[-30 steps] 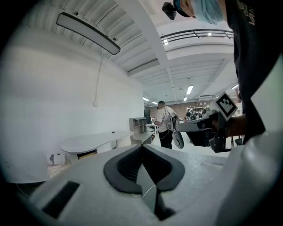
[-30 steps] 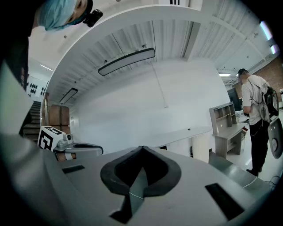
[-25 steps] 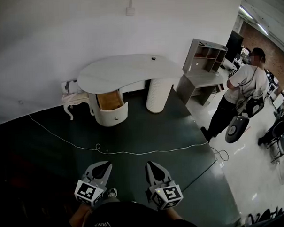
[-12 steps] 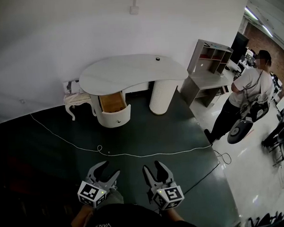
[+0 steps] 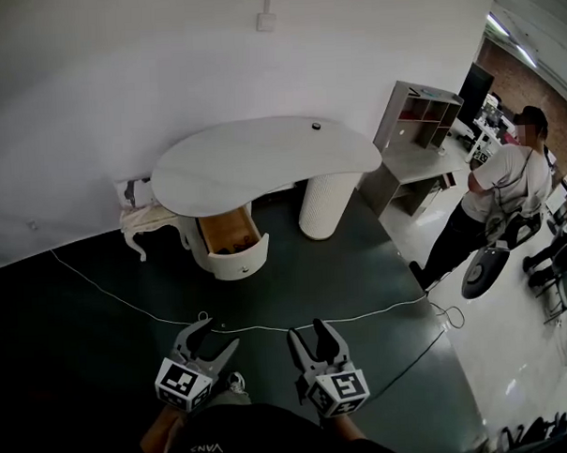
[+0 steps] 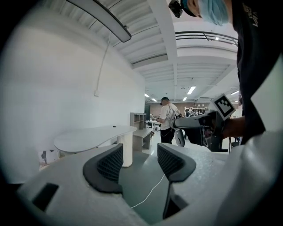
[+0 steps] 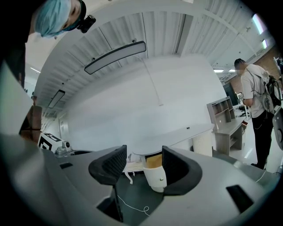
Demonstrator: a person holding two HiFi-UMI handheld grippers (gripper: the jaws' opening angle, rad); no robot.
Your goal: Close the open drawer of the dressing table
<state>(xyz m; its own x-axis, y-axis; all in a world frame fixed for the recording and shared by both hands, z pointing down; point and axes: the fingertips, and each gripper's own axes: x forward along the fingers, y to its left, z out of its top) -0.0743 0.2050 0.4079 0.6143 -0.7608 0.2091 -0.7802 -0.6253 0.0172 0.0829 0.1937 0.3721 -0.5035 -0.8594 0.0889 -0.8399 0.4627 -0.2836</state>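
Observation:
A white kidney-shaped dressing table (image 5: 261, 151) stands against the far wall. Its rounded drawer (image 5: 234, 246) hangs open under the left end, the wooden inside showing. Both grippers are at the bottom of the head view, well short of the table and over the dark floor. My left gripper (image 5: 213, 335) is open with nothing between its jaws, which have just been opening. My right gripper (image 5: 315, 338) is open and empty too, its jaws also just opened. In the right gripper view the drawer (image 7: 155, 173) appears between the jaws, far off. The left gripper view shows the table (image 6: 95, 134) at the left.
A white cable (image 5: 297, 323) snakes across the dark floor between me and the table. A small white stool (image 5: 150, 220) sits left of the drawer. A grey shelf desk (image 5: 413, 145) stands at the right, with a person (image 5: 489, 202) beyond it.
Both grippers' jaws went from shut to wide open. I have moved toward the table, which now looks larger and nearer, and the drawer's inside shows more.

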